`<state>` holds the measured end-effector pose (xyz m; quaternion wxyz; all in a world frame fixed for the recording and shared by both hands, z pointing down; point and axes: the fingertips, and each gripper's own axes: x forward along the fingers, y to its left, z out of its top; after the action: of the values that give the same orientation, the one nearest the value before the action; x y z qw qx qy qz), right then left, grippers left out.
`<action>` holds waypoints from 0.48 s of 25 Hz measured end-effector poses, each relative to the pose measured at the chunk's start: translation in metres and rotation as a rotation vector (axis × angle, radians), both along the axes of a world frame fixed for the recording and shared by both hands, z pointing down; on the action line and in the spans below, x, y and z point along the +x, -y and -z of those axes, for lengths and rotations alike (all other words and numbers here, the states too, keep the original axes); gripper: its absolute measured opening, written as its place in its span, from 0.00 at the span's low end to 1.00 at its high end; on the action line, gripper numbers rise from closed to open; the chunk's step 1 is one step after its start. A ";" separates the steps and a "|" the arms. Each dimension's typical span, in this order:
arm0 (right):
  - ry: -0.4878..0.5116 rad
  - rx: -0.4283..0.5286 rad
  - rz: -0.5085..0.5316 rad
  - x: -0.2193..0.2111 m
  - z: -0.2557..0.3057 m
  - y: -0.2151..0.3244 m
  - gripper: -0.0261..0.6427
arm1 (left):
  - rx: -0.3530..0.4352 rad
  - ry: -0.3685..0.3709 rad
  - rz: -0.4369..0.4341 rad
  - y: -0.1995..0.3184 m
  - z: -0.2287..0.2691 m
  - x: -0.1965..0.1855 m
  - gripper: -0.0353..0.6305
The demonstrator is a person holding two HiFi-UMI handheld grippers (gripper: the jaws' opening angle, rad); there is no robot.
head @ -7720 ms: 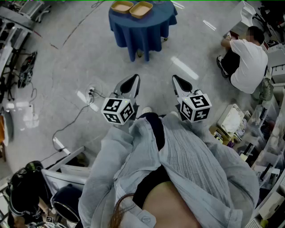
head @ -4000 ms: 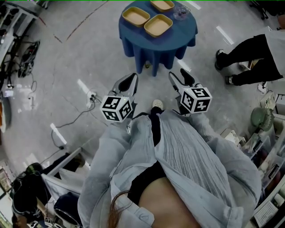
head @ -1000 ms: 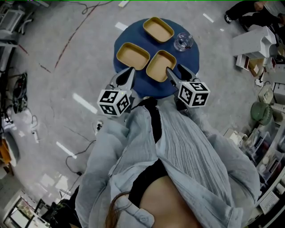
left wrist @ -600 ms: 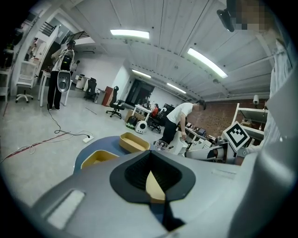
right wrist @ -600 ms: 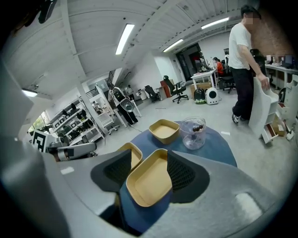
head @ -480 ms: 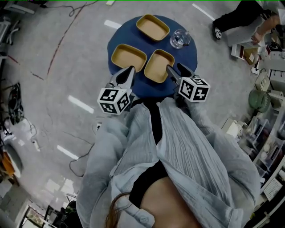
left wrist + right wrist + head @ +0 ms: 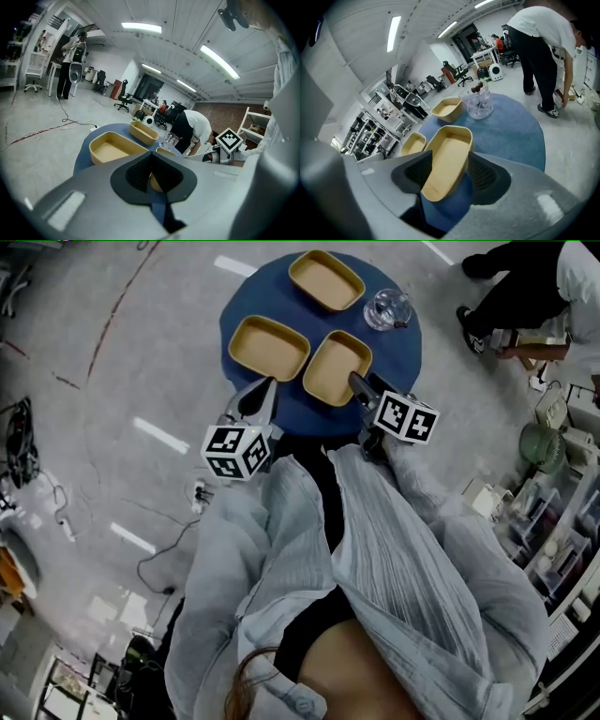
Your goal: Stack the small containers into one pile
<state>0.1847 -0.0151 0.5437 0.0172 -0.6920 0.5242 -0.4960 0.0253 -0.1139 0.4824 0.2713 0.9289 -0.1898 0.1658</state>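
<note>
Three shallow yellow containers lie apart on a round blue table point(image 7: 394, 357): one at the far side point(image 7: 326, 279), one on the left point(image 7: 269, 347), one nearest me point(image 7: 337, 367). My right gripper point(image 7: 361, 383) is open at the near end of the nearest container point(image 7: 449, 150), which shows between its jaws point(image 7: 449, 161); I cannot tell whether the pads touch it. My left gripper point(image 7: 255, 399) is shut and empty, low at the table's front edge next to the left container point(image 7: 112, 147). Its pads meet at the tips point(image 7: 151, 161).
A clear glass point(image 7: 386, 308) with something dark inside stands at the table's right, behind the nearest container. A person point(image 7: 539, 51) bends over just beyond the table. Cables point(image 7: 164, 549) lie on the floor to my left, and shelves with clutter point(image 7: 548, 531) stand on the right.
Both grippers have come down toward the table top, and the right one has rolled. The three containers and the glass keep their places on the table.
</note>
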 end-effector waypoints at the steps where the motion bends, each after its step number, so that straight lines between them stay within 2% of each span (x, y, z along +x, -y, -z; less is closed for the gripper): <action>1: 0.010 -0.015 -0.005 0.000 -0.005 -0.001 0.40 | -0.005 0.001 0.006 0.000 -0.002 0.000 0.07; 3: 0.026 -0.043 -0.014 -0.001 -0.014 -0.003 0.40 | -0.012 0.003 0.012 0.000 -0.005 0.002 0.07; 6: 0.051 -0.076 -0.027 -0.005 -0.025 -0.006 0.34 | -0.026 0.014 0.016 -0.001 -0.011 0.002 0.07; 9: 0.101 -0.093 -0.040 -0.009 -0.034 -0.007 0.33 | -0.041 0.019 0.025 -0.004 -0.016 0.003 0.07; 12: 0.108 -0.125 -0.051 -0.010 -0.040 -0.010 0.28 | -0.054 0.021 0.032 -0.008 -0.018 0.001 0.07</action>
<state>0.1745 -0.0051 0.5841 0.0151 -0.6770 0.4727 -0.5639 0.0266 -0.1058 0.5009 0.2971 0.9163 -0.2029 0.1761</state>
